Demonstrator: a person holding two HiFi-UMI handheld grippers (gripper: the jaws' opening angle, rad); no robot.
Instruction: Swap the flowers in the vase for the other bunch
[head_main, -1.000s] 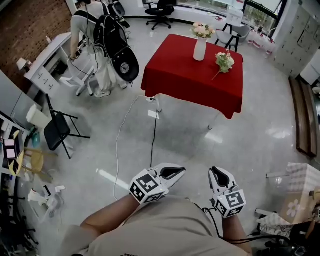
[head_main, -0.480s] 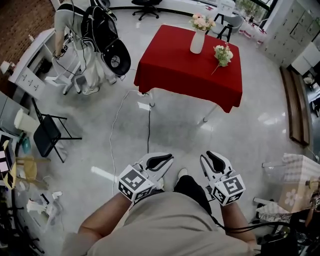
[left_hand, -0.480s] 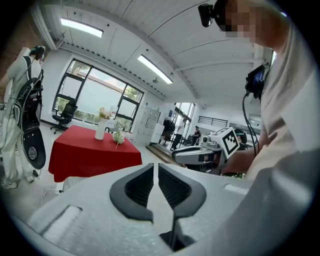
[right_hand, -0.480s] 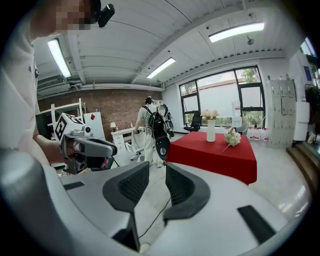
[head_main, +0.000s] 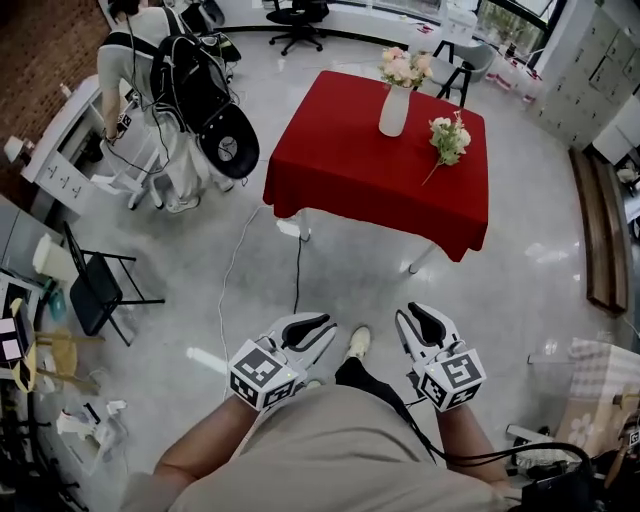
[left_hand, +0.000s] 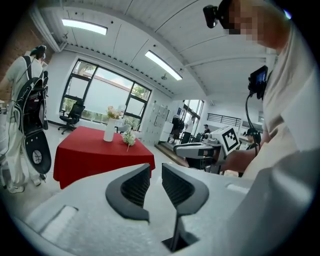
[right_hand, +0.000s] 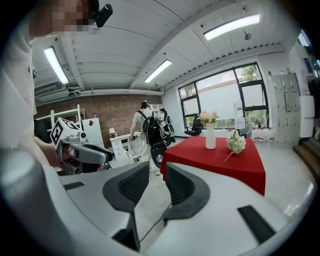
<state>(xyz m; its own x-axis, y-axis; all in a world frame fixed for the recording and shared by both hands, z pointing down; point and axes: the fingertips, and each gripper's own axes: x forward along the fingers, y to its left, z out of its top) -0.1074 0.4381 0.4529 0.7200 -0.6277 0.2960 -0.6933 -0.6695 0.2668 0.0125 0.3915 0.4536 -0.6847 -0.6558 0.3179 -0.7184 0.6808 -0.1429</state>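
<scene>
On the far red-clothed table (head_main: 340, 160) the white ceramic vase (head_main: 394, 111) holds pink flowers (head_main: 404, 67), the loose white-green bunch (head_main: 448, 134) lying to its right; the left gripper (head_main: 322, 330) (a crack) and right gripper (head_main: 412, 322) (wider), near the body, have just been opening, empty, nothing being within reach.

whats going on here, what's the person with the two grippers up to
A person holds a left gripper and a right gripper, both empty, their jaws having just been opening, out on the floor short of the red table. There the white vase holds pink flowers and the other bunch lies beside it. The swap has not begun.
</scene>
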